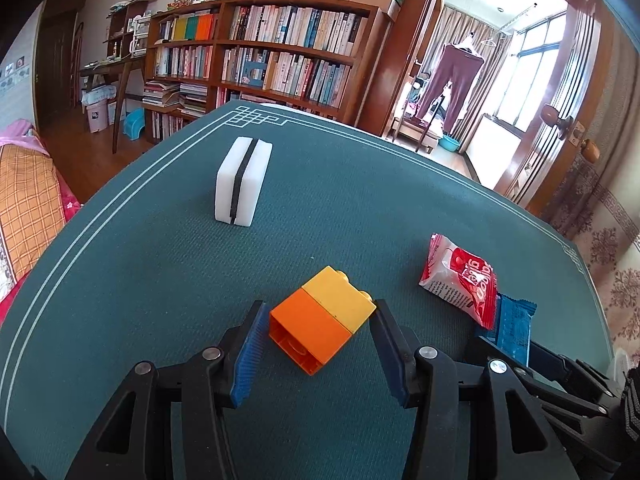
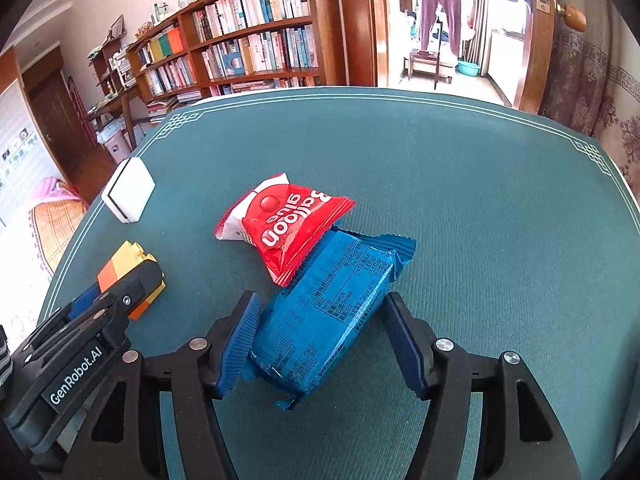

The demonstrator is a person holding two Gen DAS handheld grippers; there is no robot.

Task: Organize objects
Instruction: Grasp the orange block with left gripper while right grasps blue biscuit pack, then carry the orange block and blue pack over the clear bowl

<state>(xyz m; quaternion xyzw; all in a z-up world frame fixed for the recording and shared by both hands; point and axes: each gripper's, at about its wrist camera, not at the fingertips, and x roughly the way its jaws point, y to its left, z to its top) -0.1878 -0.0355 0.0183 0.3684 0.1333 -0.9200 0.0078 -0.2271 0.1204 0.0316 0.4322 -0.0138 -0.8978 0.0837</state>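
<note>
An orange and yellow toy brick pair point(image 1: 324, 316) lies on its side on the green table cover point(image 1: 160, 280). My left gripper point(image 1: 318, 312) straddles it, with both blue pads against its corners. A blue snack packet point(image 2: 328, 312) lies flat between the fingers of my right gripper point(image 2: 320, 304), which stands open with table showing beside the packet. A red "Balloon glue" packet point(image 2: 280, 224) overlaps the blue packet's far end. A white sponge block with a dark stripe point(image 1: 240, 180) stands farther back on the left. The brick pair point(image 2: 132, 264) sits left of the packets, partly hidden by the left gripper.
The table's far edge point(image 2: 360, 92) drops off toward a bookcase point(image 1: 260, 48) and an open doorway point(image 2: 440, 40). A bed with an orange checked cover point(image 1: 28, 208) lies beyond the left edge. The right half of the cover point(image 2: 500, 220) holds nothing.
</note>
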